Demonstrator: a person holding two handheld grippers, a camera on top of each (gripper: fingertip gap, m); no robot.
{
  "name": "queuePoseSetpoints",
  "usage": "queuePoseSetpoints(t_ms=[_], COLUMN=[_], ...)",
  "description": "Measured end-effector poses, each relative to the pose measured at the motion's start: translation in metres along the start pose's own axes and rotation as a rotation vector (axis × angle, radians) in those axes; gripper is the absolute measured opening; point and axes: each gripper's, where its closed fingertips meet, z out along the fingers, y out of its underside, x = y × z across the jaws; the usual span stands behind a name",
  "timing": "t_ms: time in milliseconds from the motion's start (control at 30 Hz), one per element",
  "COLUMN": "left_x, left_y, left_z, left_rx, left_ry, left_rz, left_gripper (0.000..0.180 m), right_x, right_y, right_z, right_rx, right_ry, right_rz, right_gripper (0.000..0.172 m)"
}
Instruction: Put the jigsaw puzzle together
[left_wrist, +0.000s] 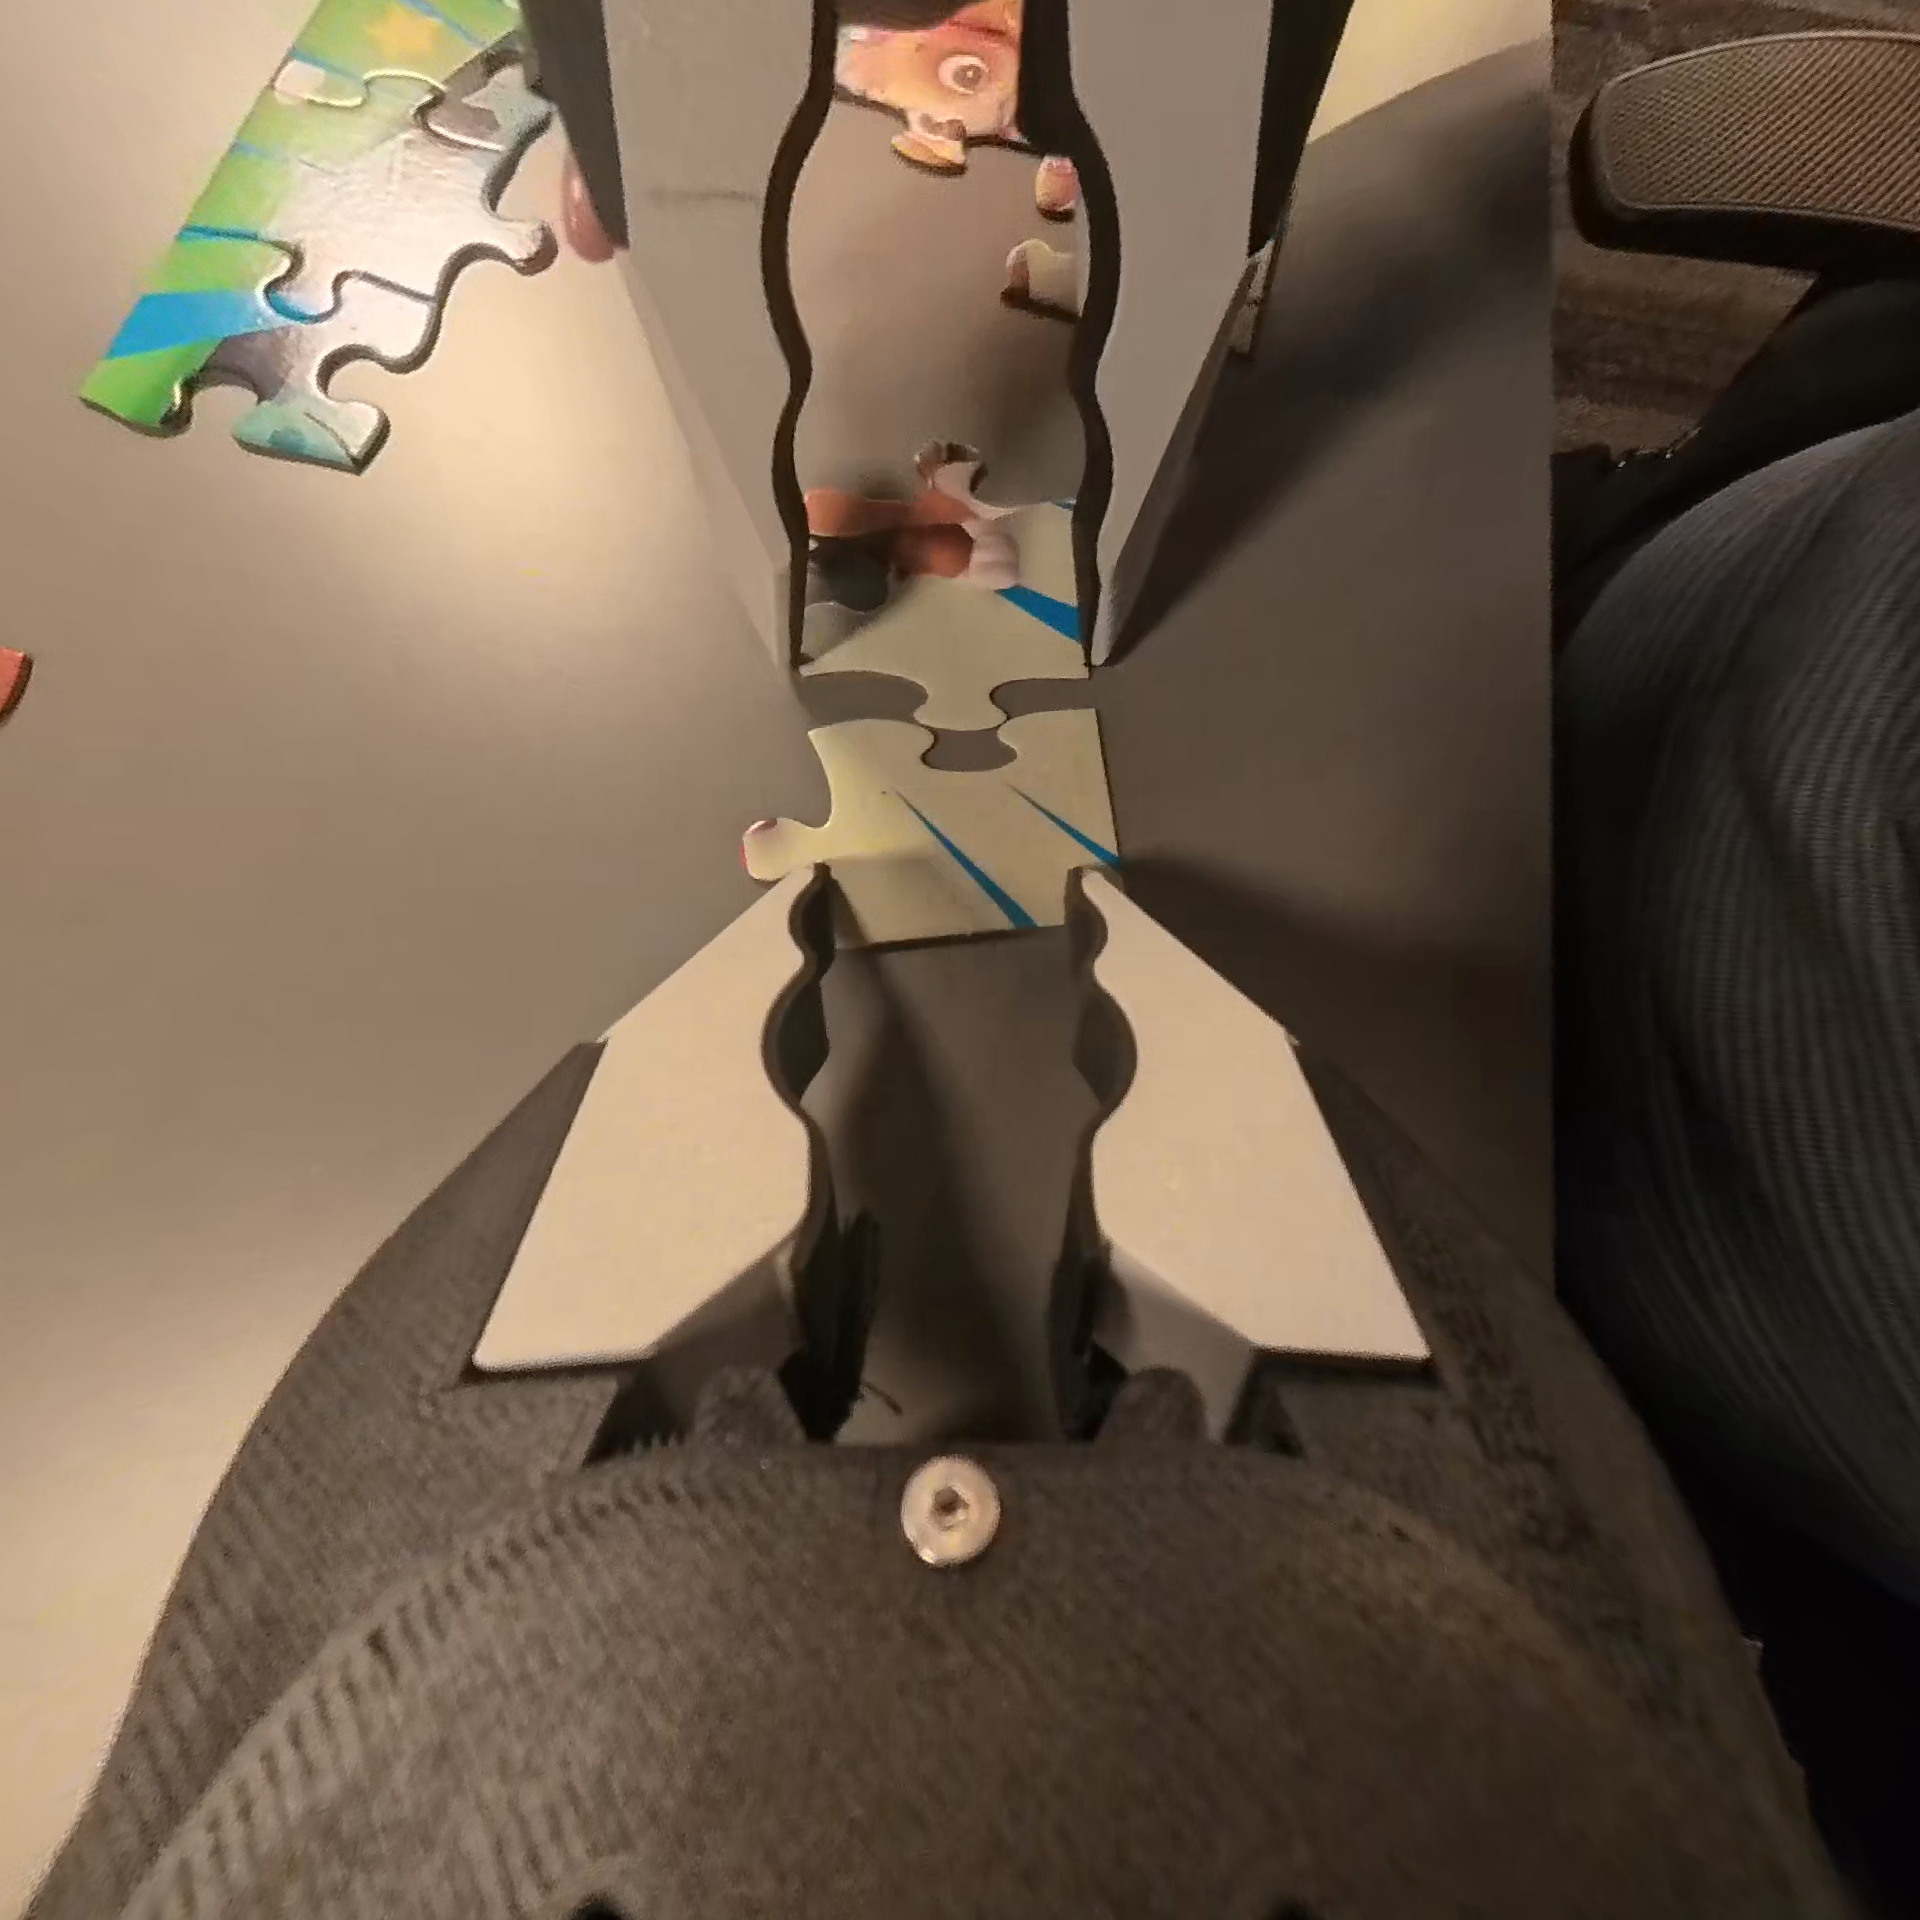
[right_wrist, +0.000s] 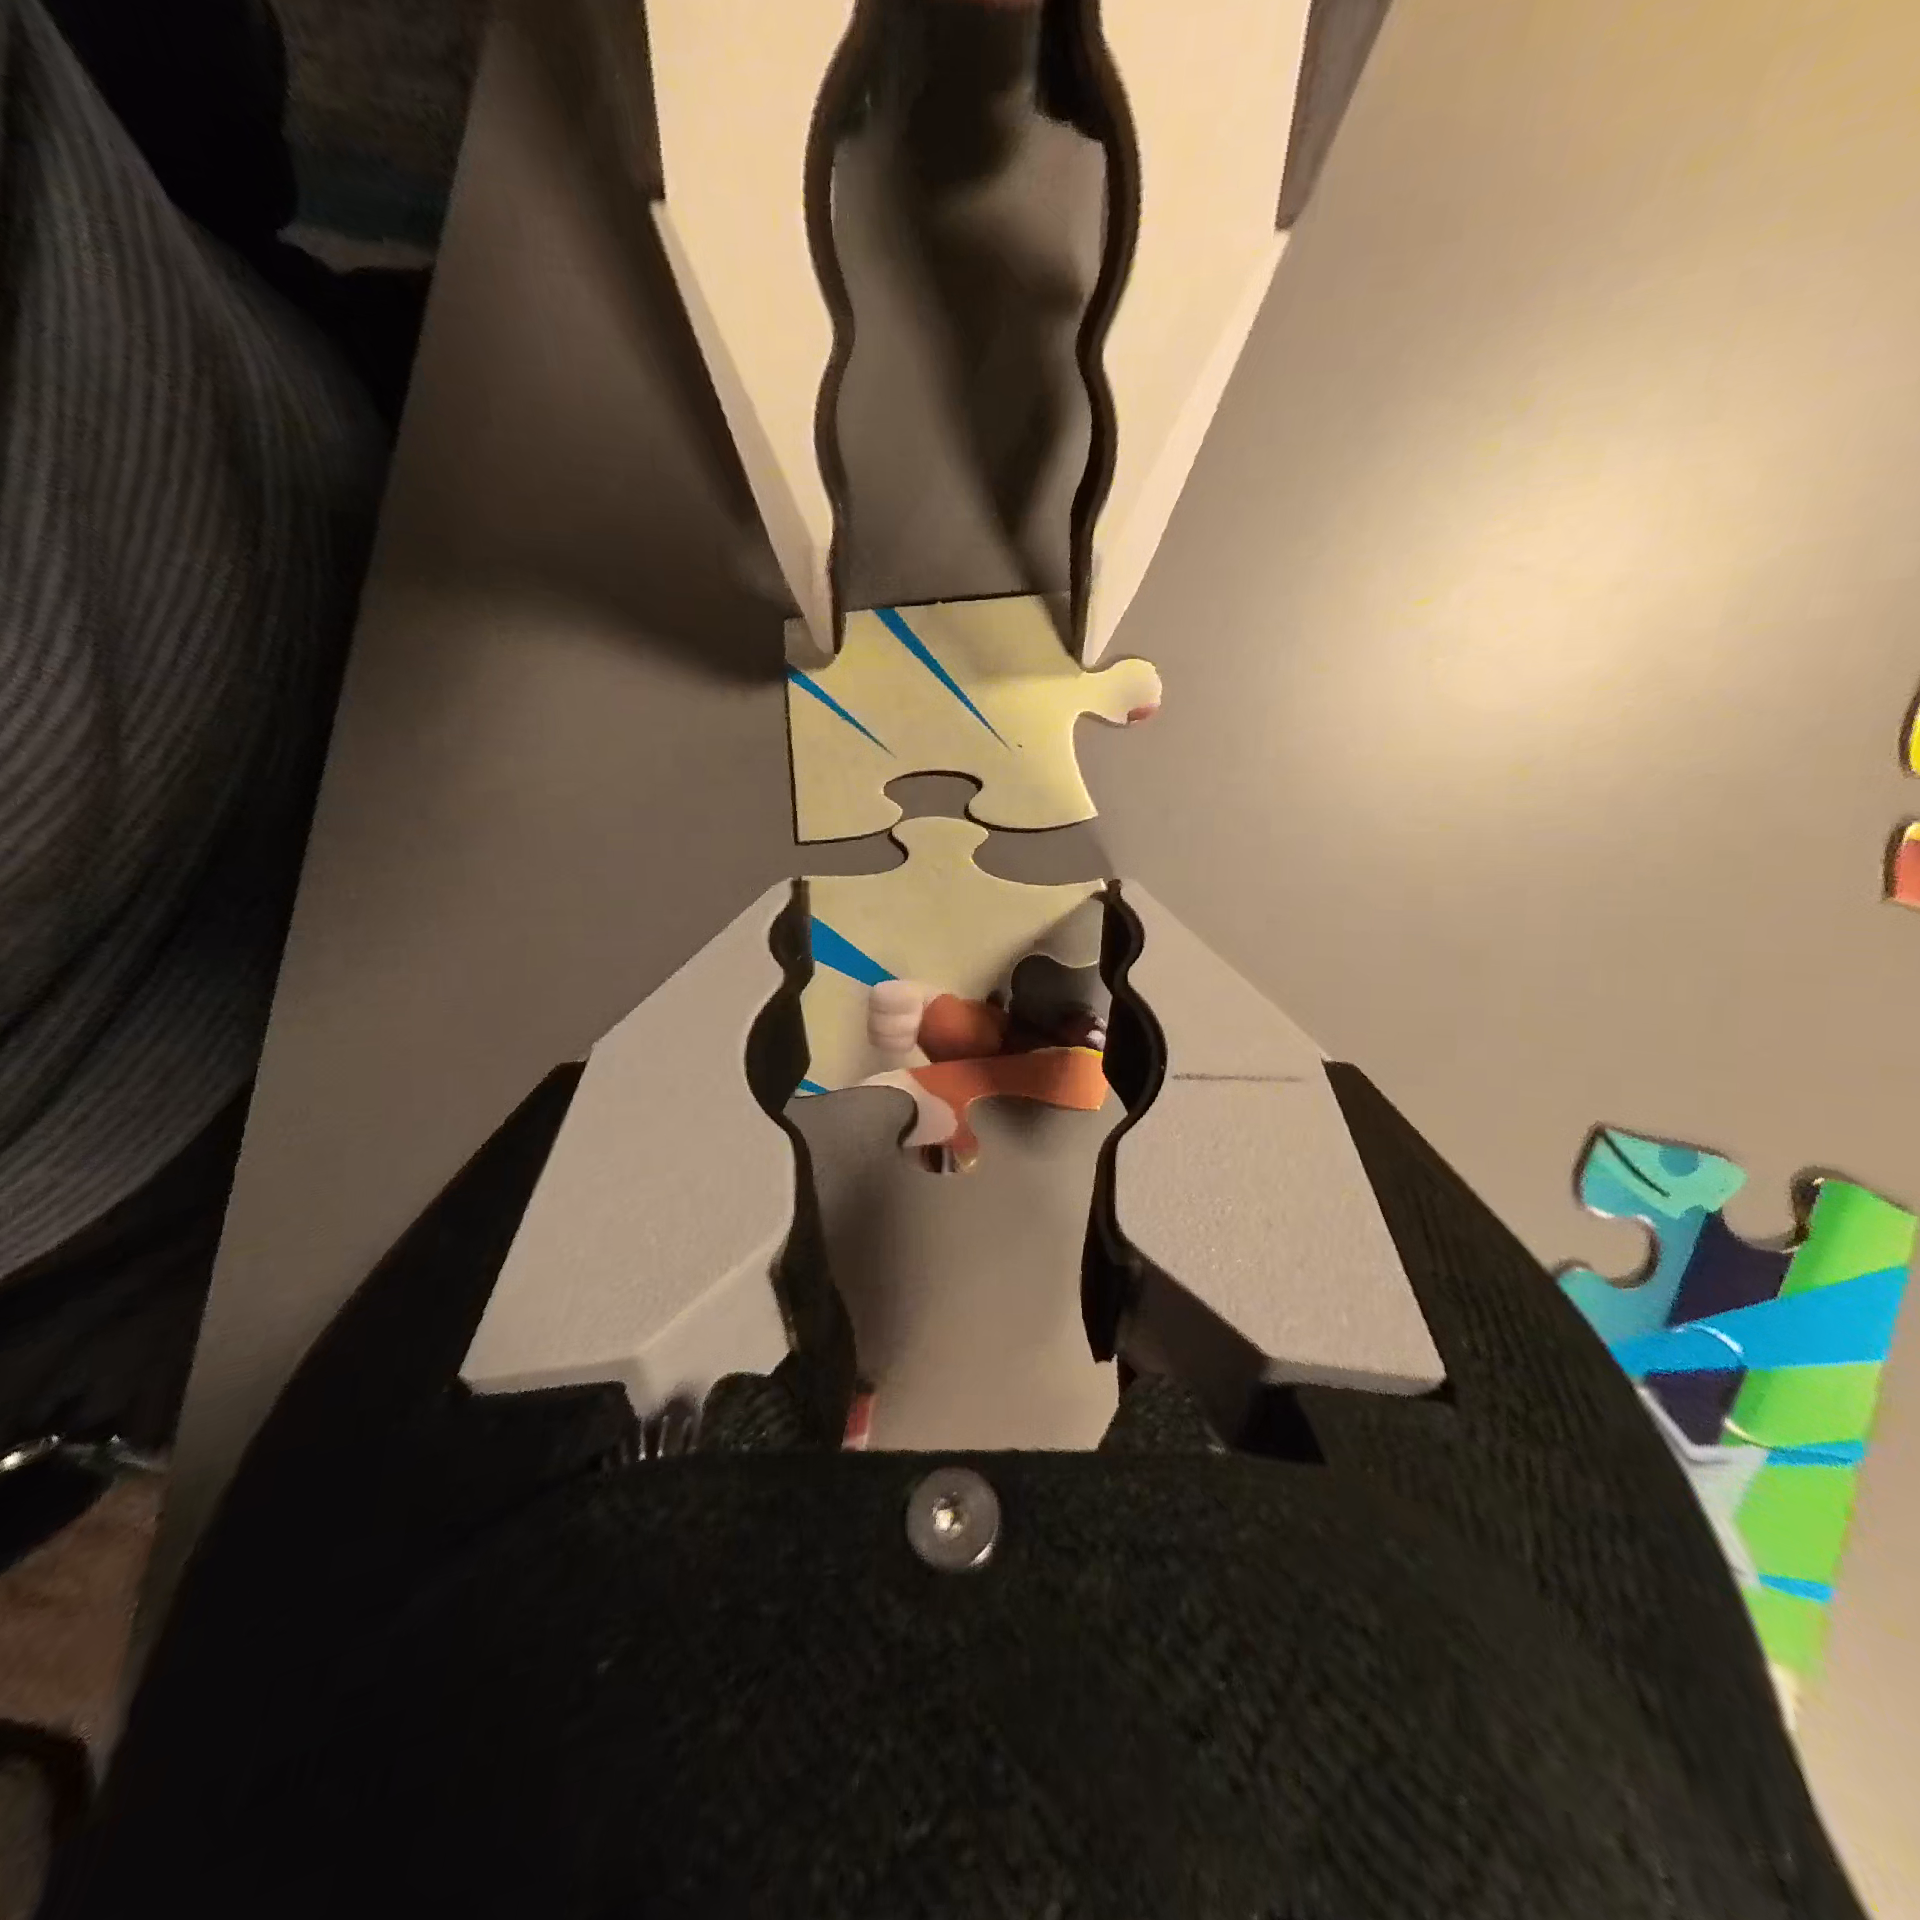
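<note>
Two grippers face each other low over a pale table (left_wrist: 364, 831), each holding a jigsaw piece flat. My left gripper (left_wrist: 956, 883) is shut on a pale yellow piece with blue streaks (left_wrist: 966, 821), its pads on the piece's two sides. My right gripper (right_wrist: 956, 894) is shut on a pale yellow piece with a blue streak and an orange figure (right_wrist: 935, 935). That piece's tab sits at the mouth of the left piece's socket (right_wrist: 935, 800), with a thin gap between them. The right gripper (left_wrist: 945, 660) shows at the top of the left wrist view, and the left gripper (right_wrist: 956, 623) at the top of the right wrist view.
A joined green and blue puzzle section (left_wrist: 312, 260) lies on the table; it also shows in the right wrist view (right_wrist: 1787, 1351). Loose pieces (left_wrist: 935, 83) lie farther off. A person's striped trouser leg (left_wrist: 1714, 935) and a chair (left_wrist: 1766, 125) are beyond the table edge. The tips of one gripper are about 5 cm away from the tips of the other.
</note>
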Motion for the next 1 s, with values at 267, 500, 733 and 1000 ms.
queuePoseSetpoints(t_ms=[267,500,733,1000], left_x=[0.000,0.000,0.003,0.004], left_y=[0.000,-0.001,-0.001,-0.002], left_z=[0.000,0.001,0.002,0.002], left_rx=[0.008,0.006,-0.005,0.008], left_ry=[-0.006,-0.020,-0.018,-0.016], left_rz=[-0.007,-0.015,-0.009,-0.011], left_gripper=[0.044,0.044,0.044,0.044], right_x=[0.000,-0.023,-0.023,-0.018], right_y=[0.011,0.021,0.017,0.019], right_z=[-0.011,-0.022,-0.012,-0.013], right_rx=[0.004,-0.172,-0.203,-0.219], right_ry=[0.032,0.091,0.095,0.132], right_rz=[0.085,0.263,0.290,0.265], right_gripper=[0.056,0.057,0.045,0.024])
